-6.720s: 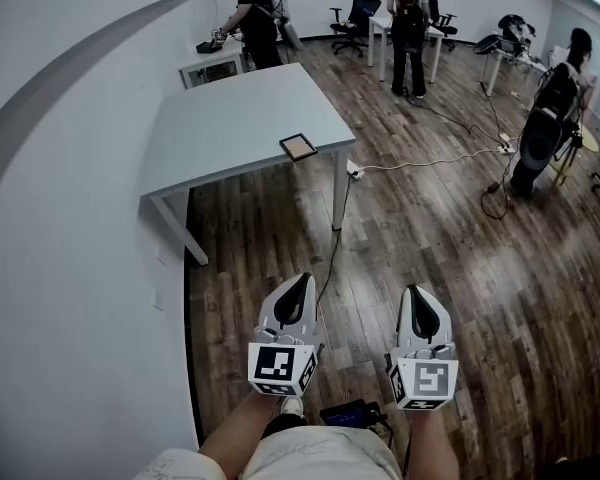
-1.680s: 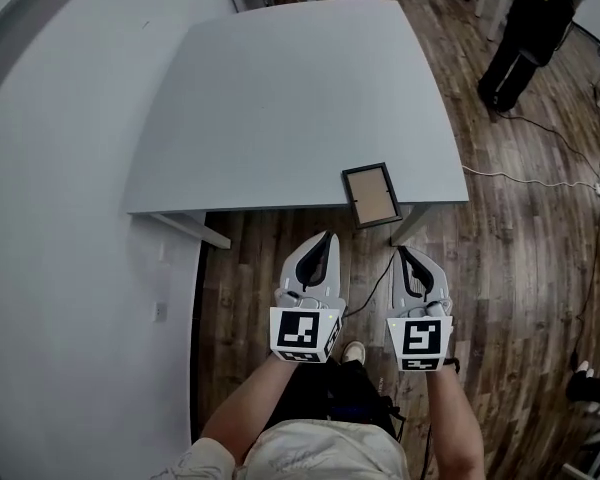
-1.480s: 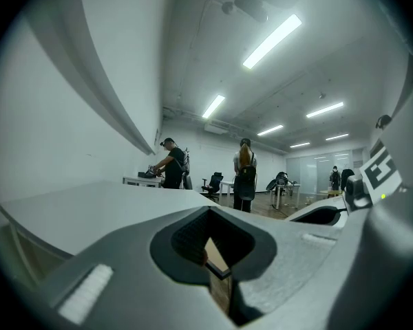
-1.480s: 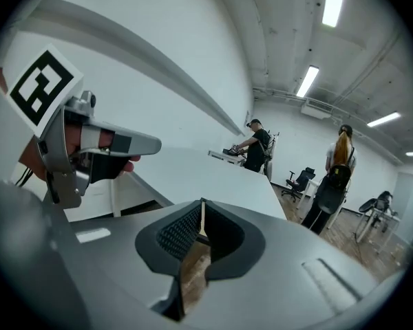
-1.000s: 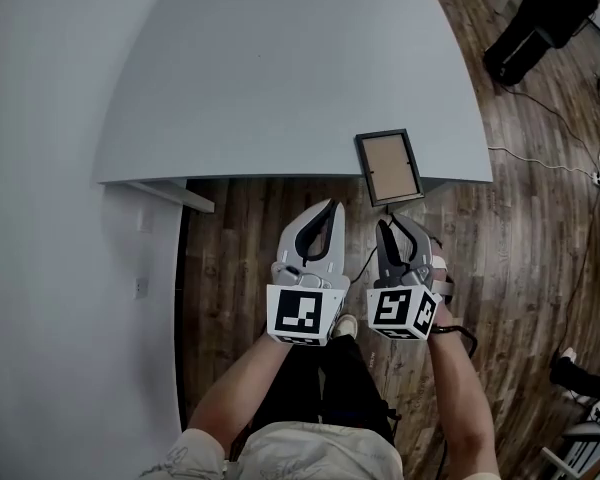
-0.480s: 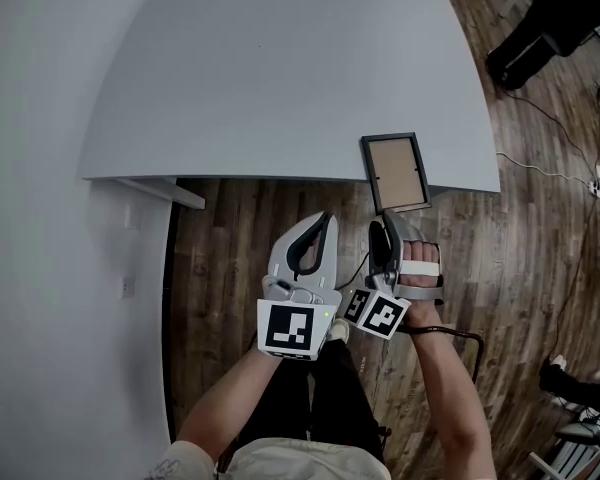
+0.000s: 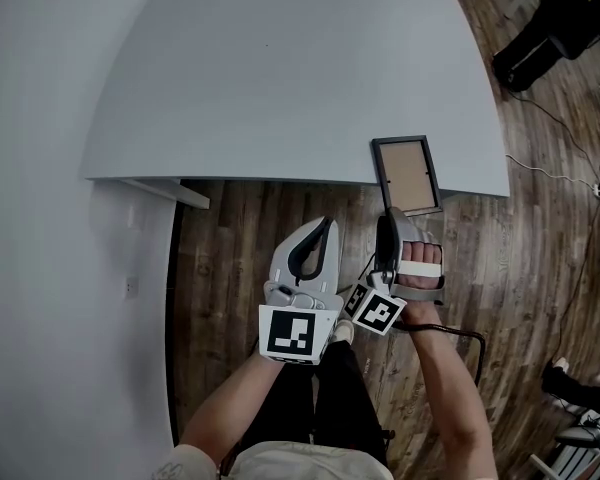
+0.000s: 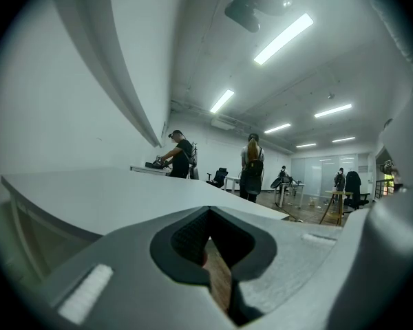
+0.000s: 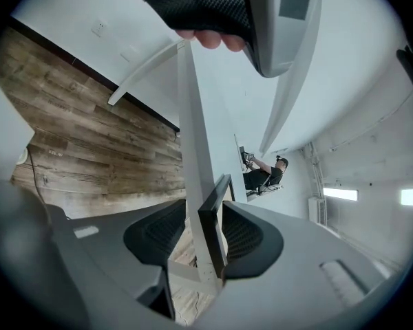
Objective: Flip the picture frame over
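Picture frame [image 7: 407,174] is laid overhanging the counter's [image 7: 280,88] near edge, straddled there by the right hand-held gripper [image 7: 385,220], jaws spread. Only the frame should be pinched, not the counter. The left hand-held gripper [image 7: 323,228] is kept pressed together, empty, off the counter.

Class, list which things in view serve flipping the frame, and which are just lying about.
For the job: frame, right gripper with fingers around the frame's edge, table.
Lying about: floor cable, wall socket, chair.
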The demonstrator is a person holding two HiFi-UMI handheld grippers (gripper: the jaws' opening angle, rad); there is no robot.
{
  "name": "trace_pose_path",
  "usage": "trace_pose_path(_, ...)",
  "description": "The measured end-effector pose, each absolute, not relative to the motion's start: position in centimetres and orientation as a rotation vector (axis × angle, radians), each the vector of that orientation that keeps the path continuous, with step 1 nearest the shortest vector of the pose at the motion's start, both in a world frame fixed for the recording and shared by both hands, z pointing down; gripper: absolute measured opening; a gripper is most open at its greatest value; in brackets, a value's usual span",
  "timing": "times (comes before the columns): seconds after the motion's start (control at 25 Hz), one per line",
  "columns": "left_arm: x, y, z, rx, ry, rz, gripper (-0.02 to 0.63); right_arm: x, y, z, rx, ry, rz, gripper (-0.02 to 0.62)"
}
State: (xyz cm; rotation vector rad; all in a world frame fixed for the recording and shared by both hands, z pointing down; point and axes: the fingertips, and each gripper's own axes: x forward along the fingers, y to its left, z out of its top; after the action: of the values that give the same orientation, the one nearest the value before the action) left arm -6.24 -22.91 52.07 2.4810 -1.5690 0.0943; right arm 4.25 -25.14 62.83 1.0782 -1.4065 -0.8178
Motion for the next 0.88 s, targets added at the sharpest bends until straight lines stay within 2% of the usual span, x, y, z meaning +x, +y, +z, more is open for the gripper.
trace_pose_path(0.24, -6.3, -22.5, 52.5, 2.479, -1.553, 0.101, 0.0, 4.6, -25.6, 62.9, 1.108, -1.341, -0.862, 0.155)
trace_pose_path(0.36, -6.0, -22.3, 52.9, 2.48, -1.536, 0.106, 0.0, 4.8, -25.7, 62.7, 1.127, -1.323, -0.88, 0.106)
trace_pose_path(0.88, -6.1, -22.0, 53.0, 2.478, -1.534, 0.111, 0.0, 5.4, -25.7, 61.9, 1.145, -1.289, -0.914, 0.101)
